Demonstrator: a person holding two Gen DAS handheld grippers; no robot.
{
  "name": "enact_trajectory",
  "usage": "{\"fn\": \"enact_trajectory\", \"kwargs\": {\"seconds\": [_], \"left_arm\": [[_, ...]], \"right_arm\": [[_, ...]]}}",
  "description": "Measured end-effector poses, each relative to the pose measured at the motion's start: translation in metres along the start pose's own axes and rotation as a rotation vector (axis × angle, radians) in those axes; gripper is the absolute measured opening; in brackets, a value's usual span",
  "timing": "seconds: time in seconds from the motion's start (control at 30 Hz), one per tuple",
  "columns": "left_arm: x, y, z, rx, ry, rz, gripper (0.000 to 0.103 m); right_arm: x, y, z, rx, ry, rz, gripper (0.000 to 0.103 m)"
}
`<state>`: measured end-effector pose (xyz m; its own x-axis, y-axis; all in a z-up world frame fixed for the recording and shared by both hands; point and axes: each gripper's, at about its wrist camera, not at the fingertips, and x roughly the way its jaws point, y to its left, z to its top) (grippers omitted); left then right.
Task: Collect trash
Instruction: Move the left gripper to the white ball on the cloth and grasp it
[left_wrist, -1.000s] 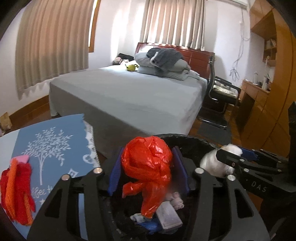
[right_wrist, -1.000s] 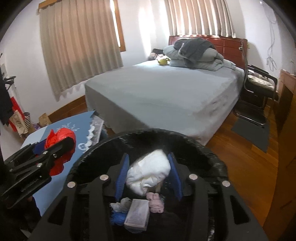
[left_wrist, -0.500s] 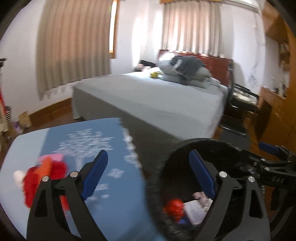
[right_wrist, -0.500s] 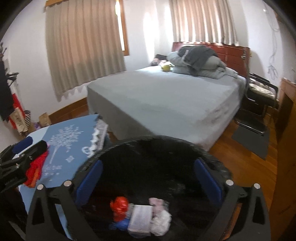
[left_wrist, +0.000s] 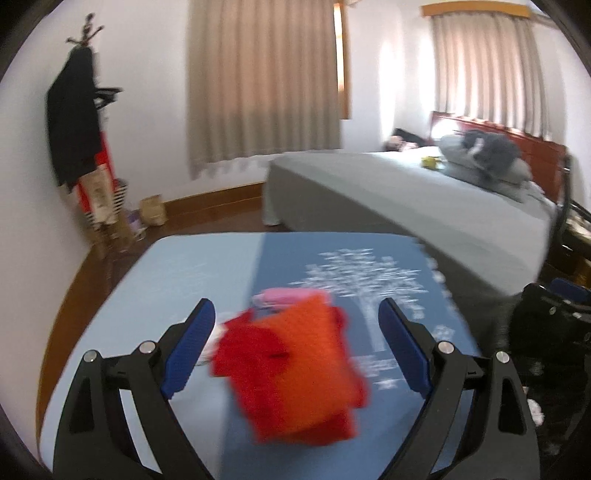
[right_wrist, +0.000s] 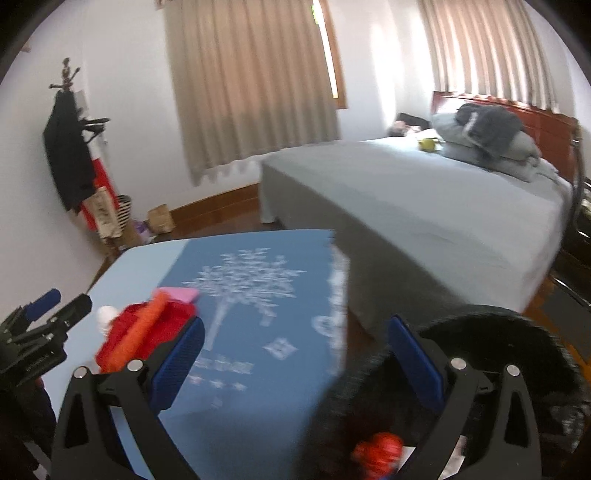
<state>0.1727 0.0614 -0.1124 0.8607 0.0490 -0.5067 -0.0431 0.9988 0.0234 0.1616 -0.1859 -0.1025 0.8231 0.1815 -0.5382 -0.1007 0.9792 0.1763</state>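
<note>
A blurred pile of red and orange trash (left_wrist: 295, 373) lies on the blue tablecloth (left_wrist: 207, 273), with a pink scrap (left_wrist: 284, 294) behind it. My left gripper (left_wrist: 295, 314) is open, its blue pads on either side of the pile and clear of it. The right wrist view shows the same pile (right_wrist: 144, 332) at the left with a small white ball (right_wrist: 107, 315) beside it, and my left gripper (right_wrist: 66, 301) at the far left. My right gripper (right_wrist: 295, 326) is open and holds nothing, over the table's edge and the black bin (right_wrist: 498, 317). A crumpled red bag (right_wrist: 376, 450) lies in the bin.
A grey bed (left_wrist: 406, 184) stands beyond the table, with folded bedding (left_wrist: 484, 158) at its head. A coat rack with a dark coat (left_wrist: 74, 136) and paper bags (left_wrist: 151, 210) line the left wall. The bin (left_wrist: 517, 325) sits right of the table.
Both grippers opened and let the red bag and the white wad drop into the bin. Both then swung left, the left one over the red and orange pile on the table.
</note>
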Motion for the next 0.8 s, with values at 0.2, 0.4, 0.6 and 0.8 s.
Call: {"fn": "enact_trajectory", "kwargs": {"seconds": [0.2,0.4,0.6,0.8], "left_arm": [[0.025,0.058,-0.016,-0.046,0.044,0.104,0.088],[0.055,0.087,-0.034,-0.071,0.114,0.134,0.087],[0.077,0.098,-0.039,-0.077,0.146,0.126,0.087],[0.093,0.102,-0.035,-0.105,0.169,0.096,0.077]], "right_arm": [[0.038,0.047,-0.005,-0.025,-0.004,0.029,0.098],[0.075,0.071,-0.019,-0.025,0.044,0.020,0.098],[0.097,0.081,-0.028,-0.047,0.073,-0.001,0.098],[0.103,0.087,-0.032,-0.078,0.095,-0.010,0.098]]}}
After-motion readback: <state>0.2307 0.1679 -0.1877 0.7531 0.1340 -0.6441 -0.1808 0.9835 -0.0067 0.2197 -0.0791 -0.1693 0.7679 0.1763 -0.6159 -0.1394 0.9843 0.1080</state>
